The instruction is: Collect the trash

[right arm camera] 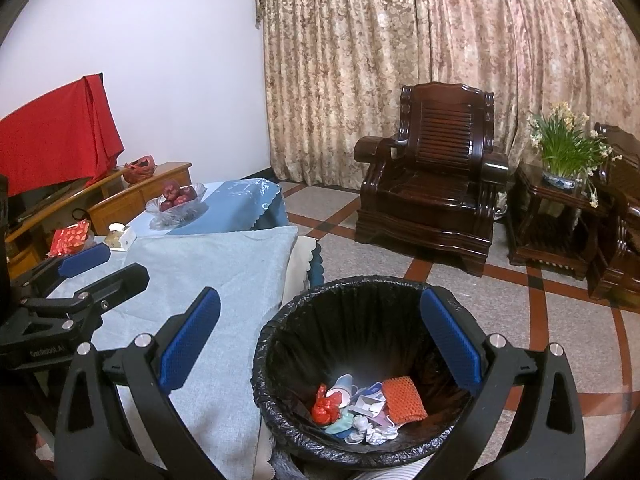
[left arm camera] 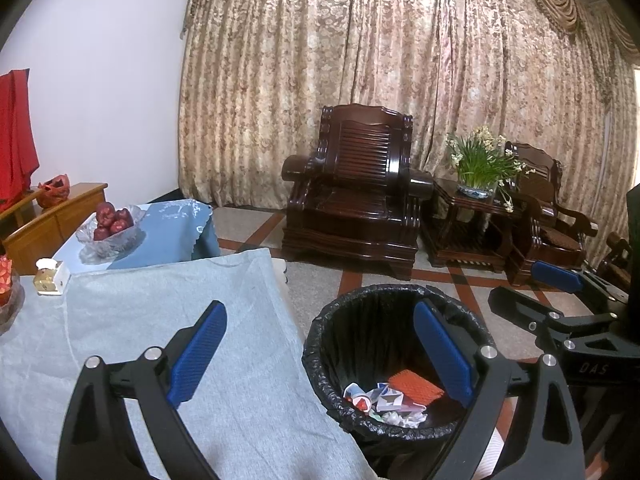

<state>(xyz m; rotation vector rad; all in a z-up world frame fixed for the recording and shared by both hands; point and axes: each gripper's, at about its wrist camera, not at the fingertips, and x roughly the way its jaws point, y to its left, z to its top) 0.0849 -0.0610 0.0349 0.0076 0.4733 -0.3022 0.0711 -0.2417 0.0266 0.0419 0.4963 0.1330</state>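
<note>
A round bin lined with a black bag stands on the floor beside the table. At its bottom lie an orange foam net, crumpled paper, a small white cup and a red wrapper. My left gripper is open and empty, over the table edge and the bin. My right gripper is open and empty above the bin. The right gripper also shows in the left wrist view, and the left gripper in the right wrist view.
The table wears a grey-blue cloth. At its far end stand a glass bowl of red apples, a small white box and a red packet. Dark wooden armchairs and a plant table stand beyond.
</note>
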